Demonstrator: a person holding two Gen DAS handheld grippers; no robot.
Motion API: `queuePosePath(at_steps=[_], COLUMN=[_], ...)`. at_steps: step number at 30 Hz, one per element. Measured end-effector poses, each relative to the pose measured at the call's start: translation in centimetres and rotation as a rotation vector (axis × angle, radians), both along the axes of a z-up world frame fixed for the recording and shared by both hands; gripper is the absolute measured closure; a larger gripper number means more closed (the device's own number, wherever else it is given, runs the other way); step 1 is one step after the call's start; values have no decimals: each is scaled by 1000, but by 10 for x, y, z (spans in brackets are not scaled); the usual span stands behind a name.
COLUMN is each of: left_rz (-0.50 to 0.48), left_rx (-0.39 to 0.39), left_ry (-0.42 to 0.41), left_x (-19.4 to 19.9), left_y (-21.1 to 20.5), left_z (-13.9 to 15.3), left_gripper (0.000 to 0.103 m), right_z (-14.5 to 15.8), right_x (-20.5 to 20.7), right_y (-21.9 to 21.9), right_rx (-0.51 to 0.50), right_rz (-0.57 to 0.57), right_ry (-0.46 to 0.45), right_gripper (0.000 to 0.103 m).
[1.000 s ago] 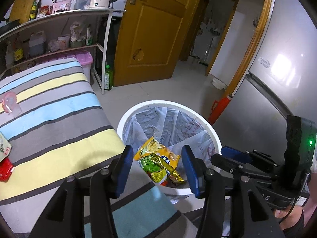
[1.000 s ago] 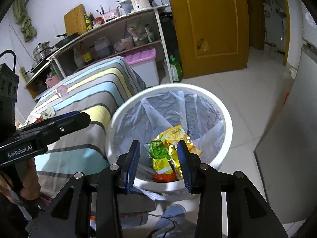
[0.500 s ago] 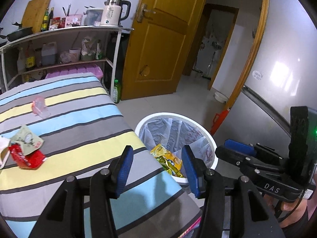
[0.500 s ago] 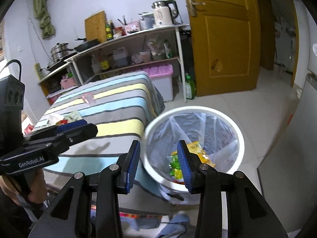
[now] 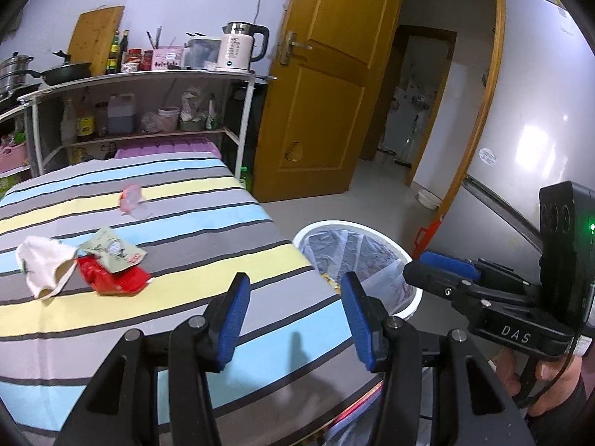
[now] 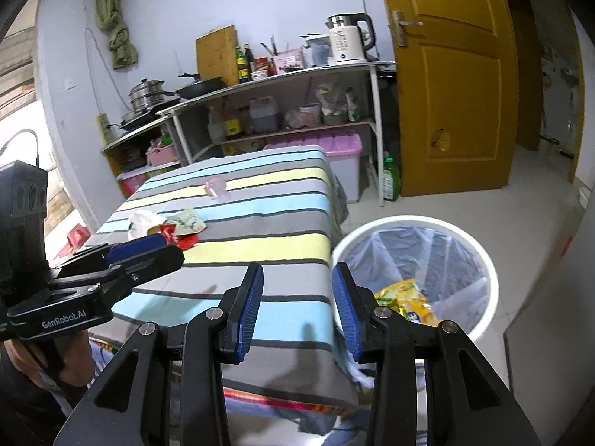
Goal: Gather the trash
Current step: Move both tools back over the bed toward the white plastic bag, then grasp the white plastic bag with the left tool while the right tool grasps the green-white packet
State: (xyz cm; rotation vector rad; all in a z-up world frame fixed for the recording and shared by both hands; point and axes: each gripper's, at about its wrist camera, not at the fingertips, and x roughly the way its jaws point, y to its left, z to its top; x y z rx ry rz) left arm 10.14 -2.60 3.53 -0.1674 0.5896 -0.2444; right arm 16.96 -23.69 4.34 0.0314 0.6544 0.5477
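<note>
A white trash bin (image 5: 399, 245) with a clear liner stands on the floor right of the striped table (image 5: 111, 319); in the right wrist view the bin (image 6: 483, 260) holds yellow and green snack wrappers (image 6: 403, 295). On the table lie a red wrapper (image 5: 113, 277), a pale green packet (image 5: 111, 251), a white crumpled paper (image 5: 42, 264) and a pink plastic piece (image 5: 130, 197). My left gripper (image 5: 293, 312) is open and empty above the table's near right corner. My right gripper (image 6: 297, 306) is open and empty above the table edge beside the bin.
A metal shelf rack (image 5: 148, 111) with a kettle (image 5: 238, 48), bottles and pans stands behind the table. A wooden door (image 5: 323, 93) is open at the back. A grey fridge (image 5: 539, 148) is on the right. A pink-lidded storage box (image 6: 334, 160) sits under the rack.
Both grippers have pulled back and up from over the bin toward the table. The table's trash has come into view. Both stay open and empty.
</note>
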Motion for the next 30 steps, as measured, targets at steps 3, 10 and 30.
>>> queuePosePath(at_steps=[3, 10, 30], left_rz=[20, 79, 305], left_rx=[0, -3, -5], left_ry=[-3, 4, 46], left_x=[-7, -18, -31], left_y=[11, 38, 126], left_z=[-2, -10, -29], left_gripper=[50, 50, 50], right_z=[-1, -6, -19], right_x=[-1, -2, 15], right_y=[12, 40, 114], right_rx=[-4, -22, -54], right_rz=[22, 94, 242], right_ry=[-1, 10, 55], right_gripper=[63, 63, 63])
